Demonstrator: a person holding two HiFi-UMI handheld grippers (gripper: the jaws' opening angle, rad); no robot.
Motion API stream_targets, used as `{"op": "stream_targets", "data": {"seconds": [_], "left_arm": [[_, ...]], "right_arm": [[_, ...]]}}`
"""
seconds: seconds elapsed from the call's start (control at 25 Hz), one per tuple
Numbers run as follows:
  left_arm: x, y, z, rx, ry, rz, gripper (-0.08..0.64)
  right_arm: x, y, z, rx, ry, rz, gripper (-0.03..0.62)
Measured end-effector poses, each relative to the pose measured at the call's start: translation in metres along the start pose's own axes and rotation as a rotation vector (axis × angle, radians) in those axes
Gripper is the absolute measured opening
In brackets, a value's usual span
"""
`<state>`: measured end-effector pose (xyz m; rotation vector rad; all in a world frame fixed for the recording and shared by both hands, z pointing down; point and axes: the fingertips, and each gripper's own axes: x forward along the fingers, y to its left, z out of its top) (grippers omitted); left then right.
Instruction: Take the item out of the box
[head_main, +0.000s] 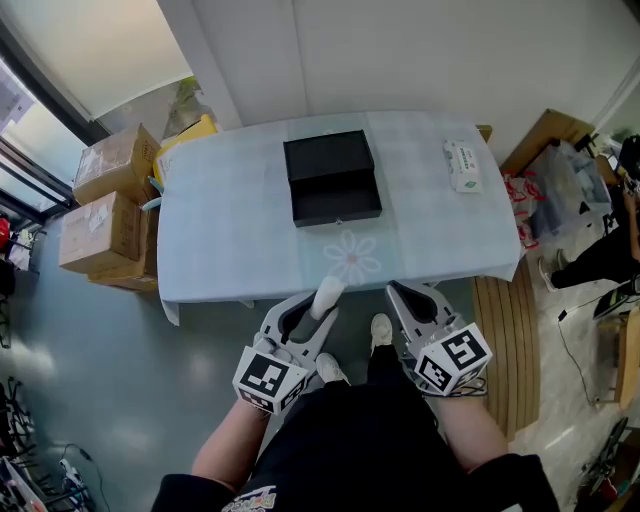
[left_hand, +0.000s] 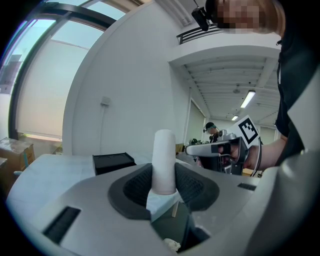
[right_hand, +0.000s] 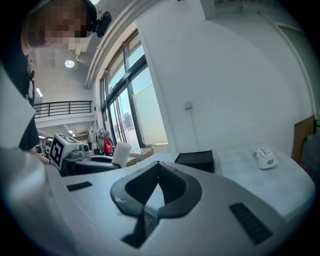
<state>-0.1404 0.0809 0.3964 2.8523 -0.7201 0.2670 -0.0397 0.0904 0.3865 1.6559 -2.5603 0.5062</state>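
Note:
A black box (head_main: 332, 180) lies open in the middle of the pale blue table (head_main: 230, 230), and it also shows far ahead in both gripper views (left_hand: 113, 162) (right_hand: 196, 160). My left gripper (head_main: 322, 306) hangs just off the table's near edge, shut on a white cylinder (head_main: 327, 297) that stands upright between its jaws (left_hand: 163, 160). Beside it my right gripper (head_main: 408, 293) has its tips together and nothing between them (right_hand: 158, 164). Both grippers sit well short of the box.
A white packet (head_main: 462, 165) lies at the table's far right corner. Cardboard boxes (head_main: 105, 215) are stacked on the floor left of the table. A slatted wooden board (head_main: 505, 340) and a seated person (head_main: 600, 255) are on the right. My feet show below the table edge.

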Motion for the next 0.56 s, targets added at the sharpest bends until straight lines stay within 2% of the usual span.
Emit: {"op": "stream_targets", "data": {"seconds": [0.56], "left_arm": [[-0.01,0.012,-0.005,0.002,0.004,-0.011,0.14]], "right_arm": [[0.012,0.012,-0.01,-0.002,0.012,-0.005,0.009]]}}
